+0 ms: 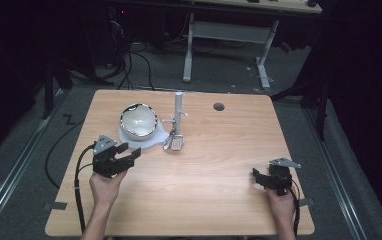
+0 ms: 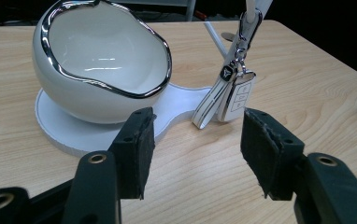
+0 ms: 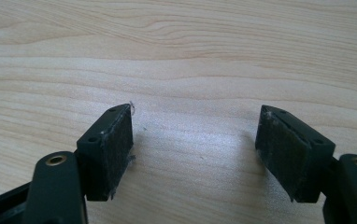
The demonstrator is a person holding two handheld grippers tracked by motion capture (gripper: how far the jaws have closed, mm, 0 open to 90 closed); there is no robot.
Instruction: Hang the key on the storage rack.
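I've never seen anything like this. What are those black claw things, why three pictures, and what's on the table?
A person sits at a wooden table, holding a hand-operated clamp in each hand: the left gripper and the right gripper. One picture looks down from above; the other two come from small cameras riding on each clamp, looking along its two black jaws. On the table stands a white bowl with a shiny rim on a white base, beside a thin post from which a car key hangs. Both clamps are open and hold nothing.
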